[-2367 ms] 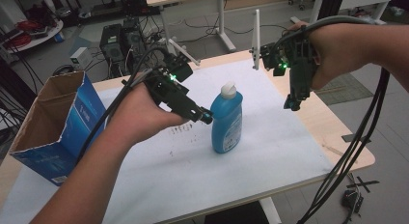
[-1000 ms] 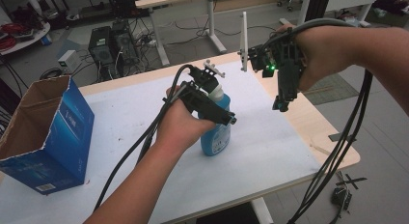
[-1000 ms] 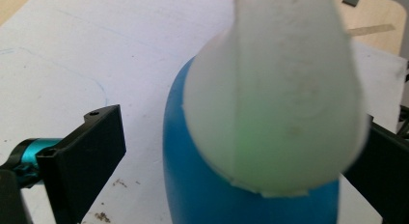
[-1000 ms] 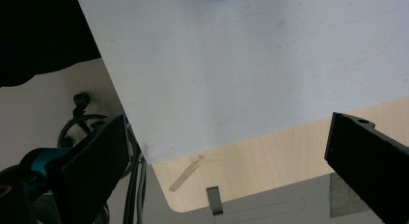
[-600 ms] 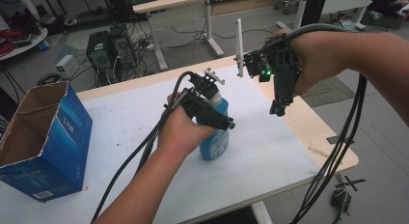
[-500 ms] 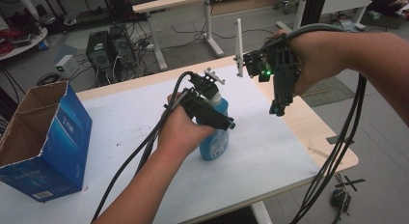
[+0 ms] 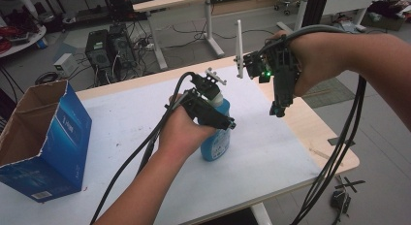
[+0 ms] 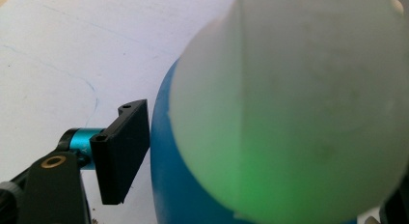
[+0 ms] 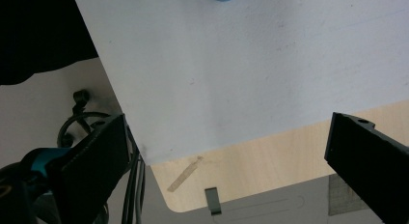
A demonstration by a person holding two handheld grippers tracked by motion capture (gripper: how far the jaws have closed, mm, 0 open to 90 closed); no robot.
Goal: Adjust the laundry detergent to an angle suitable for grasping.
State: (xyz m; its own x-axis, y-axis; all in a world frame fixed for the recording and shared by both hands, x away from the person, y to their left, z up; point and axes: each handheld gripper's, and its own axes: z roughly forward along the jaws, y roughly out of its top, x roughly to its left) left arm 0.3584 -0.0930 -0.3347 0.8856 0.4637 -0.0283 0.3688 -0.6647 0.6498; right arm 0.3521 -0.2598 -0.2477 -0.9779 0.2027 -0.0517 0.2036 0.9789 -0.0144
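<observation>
A blue bottle (image 7: 215, 145) with a white cap (image 7: 219, 96) stands upright mid-table. My left gripper (image 7: 228, 123) reaches over its top from the left. In the left gripper view the blurred cap (image 8: 289, 103) looms close, and the black finger (image 8: 120, 151) lies against the bottle's blue shoulder (image 8: 173, 195). The jaws have just been closing with the bottle between them. My right gripper (image 7: 277, 111) hangs above the table's right side, pointing down, open and holding nothing. Its own view has its gripper (image 9: 226, 161) over the table's corner.
An open blue and brown cardboard box (image 7: 43, 137) stands at the table's left end. A white sheet (image 9: 289, 64) covers the table, with a bare wood edge (image 9: 270, 156) and a strip of tape (image 9: 184, 175) at the right. Cables trail from both grippers off the front.
My left gripper moved from the bottle's left side to over its top, then its jaws narrowed around it. The right gripper stayed above the right edge.
</observation>
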